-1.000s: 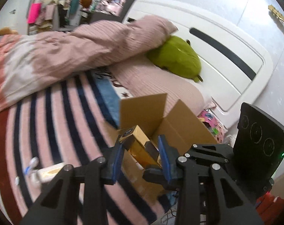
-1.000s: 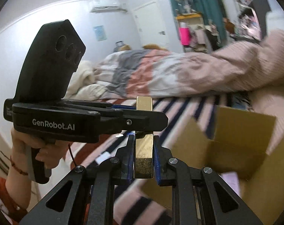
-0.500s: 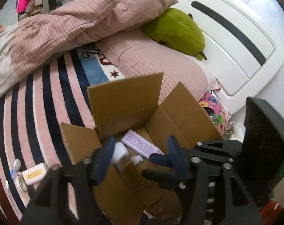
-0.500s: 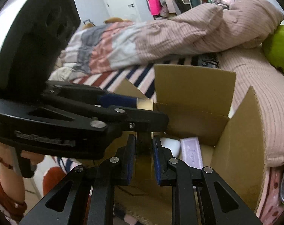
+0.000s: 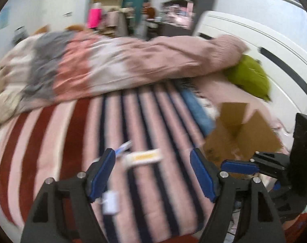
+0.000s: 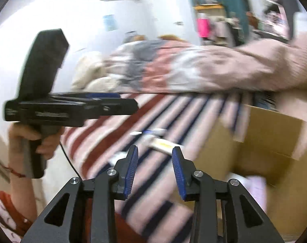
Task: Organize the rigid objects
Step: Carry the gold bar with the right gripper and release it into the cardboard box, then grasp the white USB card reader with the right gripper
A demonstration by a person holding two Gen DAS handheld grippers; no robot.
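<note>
The wide bed cover (image 5: 145,121) of soft fabric, striped in pink, red and navy, now fills both views where half a second ago the open brown cardboard box (image 5: 240,135) did, so both tools have swung off the box and back toward the loose things; the stiff, flat-walled box sits at the right edge of the cover with its flaps up, and the gold rectangular carton that the right gripper (image 6: 155,170) pinched a second ago is gone from between its blue ribbed pads, which I judge means it was dropped inside, one more item put away; that gripper is spread and empty, and the left gripper (image 5: 153,174) is spread wider still, holding nothing; next in size, a small white oblong packet with a yellow label (image 5: 145,157) lies on the stripes just ahead of the left jaws, hard-edged and probably the next pick; beside it a thin white and blue tube-like item (image 5: 124,147), too blurred to name; nearest, a little white tag-shaped piece (image 5: 110,202).
</note>
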